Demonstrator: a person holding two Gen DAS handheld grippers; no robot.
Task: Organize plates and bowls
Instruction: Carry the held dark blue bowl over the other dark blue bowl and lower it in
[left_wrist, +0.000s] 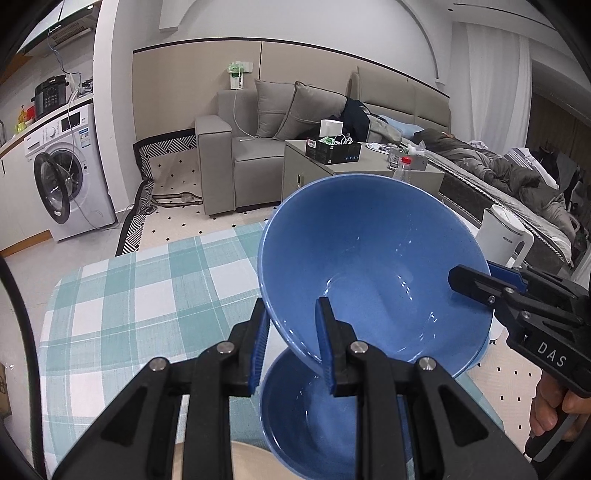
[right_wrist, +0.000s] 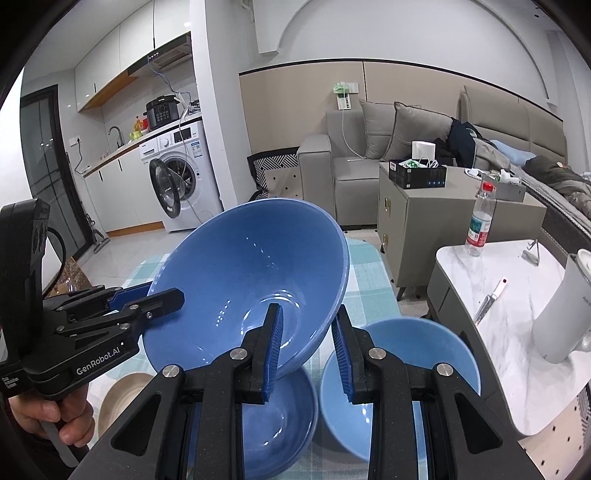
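A large blue bowl (left_wrist: 369, 258) hangs tilted above the table, held by both grippers on opposite sides of its rim. My left gripper (left_wrist: 291, 339) is shut on the near rim, one finger inside and one outside. My right gripper (left_wrist: 480, 277) clamps the right rim, with a hand on its handle. In the right wrist view the same large bowl (right_wrist: 251, 273) is pinched by my right gripper (right_wrist: 308, 347), and the left gripper (right_wrist: 164, 293) grips its left edge. Below it on the table sit a second blue bowl (right_wrist: 280, 417), a lighter blue bowl (right_wrist: 402, 369) and a beige plate (right_wrist: 122, 395).
The table wears a teal checked cloth (left_wrist: 147, 295). To the right stands a marble side table (right_wrist: 498, 350) with a white kettle (right_wrist: 565, 314), a water bottle (right_wrist: 482, 221) and a knife (right_wrist: 487, 299). A sofa and a washing machine lie beyond.
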